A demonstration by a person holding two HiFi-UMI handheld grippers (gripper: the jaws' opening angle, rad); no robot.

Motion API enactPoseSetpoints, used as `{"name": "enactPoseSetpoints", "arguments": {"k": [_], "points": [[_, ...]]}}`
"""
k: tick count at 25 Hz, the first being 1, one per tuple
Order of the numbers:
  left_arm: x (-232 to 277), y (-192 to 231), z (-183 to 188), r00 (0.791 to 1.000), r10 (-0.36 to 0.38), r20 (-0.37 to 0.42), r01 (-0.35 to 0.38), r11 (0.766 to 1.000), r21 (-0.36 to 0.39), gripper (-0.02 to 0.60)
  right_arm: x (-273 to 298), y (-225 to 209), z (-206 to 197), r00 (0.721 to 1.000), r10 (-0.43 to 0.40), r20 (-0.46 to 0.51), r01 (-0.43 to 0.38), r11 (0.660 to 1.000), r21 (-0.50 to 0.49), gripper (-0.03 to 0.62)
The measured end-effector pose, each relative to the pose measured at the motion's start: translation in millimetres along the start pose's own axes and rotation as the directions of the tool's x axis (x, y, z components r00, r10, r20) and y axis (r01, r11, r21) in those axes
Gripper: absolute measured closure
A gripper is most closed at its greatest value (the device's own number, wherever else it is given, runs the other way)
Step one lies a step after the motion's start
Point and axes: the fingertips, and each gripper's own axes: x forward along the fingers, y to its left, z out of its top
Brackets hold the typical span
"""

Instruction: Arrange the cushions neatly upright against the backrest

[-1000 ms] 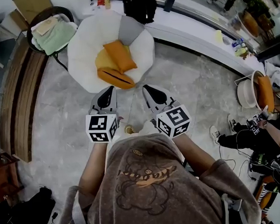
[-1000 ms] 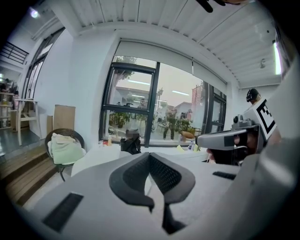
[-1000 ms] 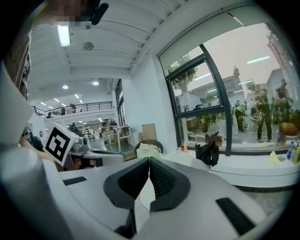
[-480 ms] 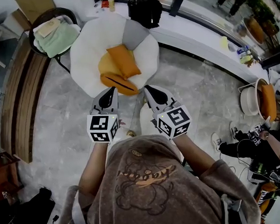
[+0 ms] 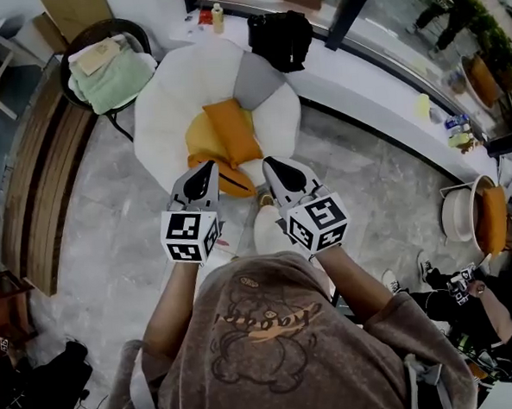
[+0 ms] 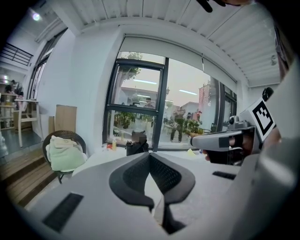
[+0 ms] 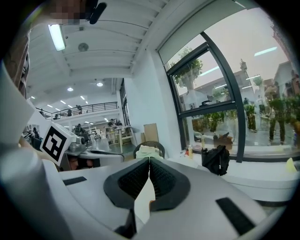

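Left gripper [image 5: 209, 166], right gripper [image 5: 269, 162]: jaws closed, empty, near orange cushions [image 5: 232, 131] on white chair [image 5: 167, 101]; advise opening wide first, gripping upper edges.

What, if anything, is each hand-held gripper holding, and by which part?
Nothing. The left hand-held gripper and right hand-held gripper are shut and empty; the orange cushions lie on the white chair.

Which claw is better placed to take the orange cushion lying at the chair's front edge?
Left, probably. In the head view the left claw overlaps the front orange cushion, while the right claw lies just beside its right end, over the white chair. Both are shut.
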Motion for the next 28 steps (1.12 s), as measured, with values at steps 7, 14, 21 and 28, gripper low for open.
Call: {"name": "enactPoseSetpoints", "arguments": {"k": [7,14,21,28], "points": [[60.5,13.3,30.9,0.999,0.038,0.009,-0.038,0.999,-0.015,0.576,40.2,-51.6,26.0,0.998,0.058,-0.025,-0.058,0.998,-0.017,0.574],[121.6,22.6,53.8,0.996,0.091,0.024,-0.090,0.995,-0.050,0.576,75.4,-102.0,41.9,0.990,0.131,-0.050,-0.133,0.990,-0.036,0.574],[162.2,45.9,68.3,0.986,0.157,0.050,-0.151,0.984,-0.096,0.576,111.3,-130.6,48.6,0.978,0.198,-0.069,-0.202,0.978,-0.046,0.574],[172.6,79.3,71.3,0.983,0.175,0.048,-0.172,0.983,-0.058,0.576,151.7,-127.6,44.7,0.968,0.233,-0.095,-0.240,0.968,-0.072,0.574]]}}
